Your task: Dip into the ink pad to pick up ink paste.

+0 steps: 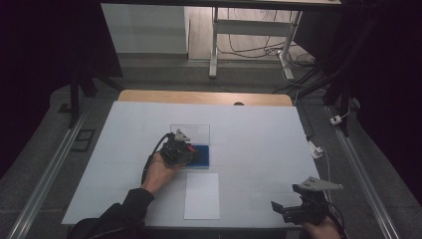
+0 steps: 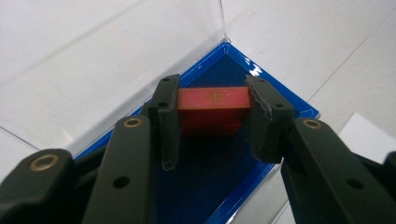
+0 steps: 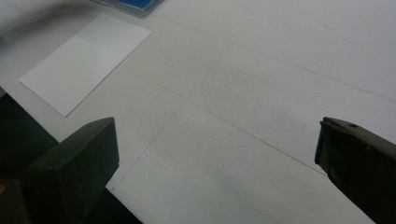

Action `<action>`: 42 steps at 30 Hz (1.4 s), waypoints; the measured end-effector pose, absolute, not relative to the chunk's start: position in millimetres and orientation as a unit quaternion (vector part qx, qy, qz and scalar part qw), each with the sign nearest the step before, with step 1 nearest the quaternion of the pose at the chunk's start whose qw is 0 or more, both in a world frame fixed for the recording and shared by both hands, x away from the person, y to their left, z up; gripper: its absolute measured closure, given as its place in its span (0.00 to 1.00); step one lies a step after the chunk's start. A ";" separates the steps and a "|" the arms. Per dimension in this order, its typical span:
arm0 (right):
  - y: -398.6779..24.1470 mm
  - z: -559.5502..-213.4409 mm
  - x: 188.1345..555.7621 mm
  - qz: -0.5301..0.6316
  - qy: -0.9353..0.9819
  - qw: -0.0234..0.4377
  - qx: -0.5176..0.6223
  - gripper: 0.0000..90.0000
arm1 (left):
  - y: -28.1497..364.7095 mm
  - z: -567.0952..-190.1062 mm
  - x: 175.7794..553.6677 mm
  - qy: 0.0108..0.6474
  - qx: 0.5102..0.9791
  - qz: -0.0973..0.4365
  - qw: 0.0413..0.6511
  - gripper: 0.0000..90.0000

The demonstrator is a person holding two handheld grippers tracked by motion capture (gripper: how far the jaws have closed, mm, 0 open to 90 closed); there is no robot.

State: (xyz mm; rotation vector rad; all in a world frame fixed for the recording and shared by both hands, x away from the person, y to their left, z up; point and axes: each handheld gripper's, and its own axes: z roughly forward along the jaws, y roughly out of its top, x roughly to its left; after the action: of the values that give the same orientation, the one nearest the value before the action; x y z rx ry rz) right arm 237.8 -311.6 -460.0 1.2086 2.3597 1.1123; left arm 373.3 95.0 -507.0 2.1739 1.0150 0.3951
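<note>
Near the surface's front right corner, the right claw (image 1: 293,209) is hovering with jaws wide apart. Farther in, toward the middle, the left claw (image 2: 212,114) is clamping the red block (image 2: 212,105) by its short ends inside the blue tray (image 2: 261,175); it looks small, rigid, light.

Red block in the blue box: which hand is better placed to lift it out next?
Left. The left gripper is shut on the red block inside the blue box, its pads on both ends. The right gripper sits open near the table's near right corner, apart from the box.
</note>
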 end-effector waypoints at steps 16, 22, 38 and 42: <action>-311.6 -460.0 237.7 0.384 0.813 0.133 0.416 0.00 | 94.4 -504.6 376.0 0.399 0.838 0.144 0.343 0.65; -312.2 -459.7 237.4 0.383 0.813 0.134 0.417 0.00 | 91.4 -500.3 375.2 0.396 0.843 0.151 0.332 0.65; -312.4 -459.7 236.8 0.386 0.812 0.136 0.415 0.00 | 112.8 -471.2 365.6 0.396 0.829 0.120 0.375 0.65; -312.2 -459.6 236.7 0.387 0.812 0.136 0.414 0.00 | 117.1 -466.9 361.7 0.396 0.828 0.104 0.382 0.65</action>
State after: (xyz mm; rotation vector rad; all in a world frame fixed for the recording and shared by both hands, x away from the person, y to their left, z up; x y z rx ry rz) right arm 236.7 -312.2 -459.6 1.2000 2.3521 1.1199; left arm 361.7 117.1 -466.9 2.1136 1.0112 0.2665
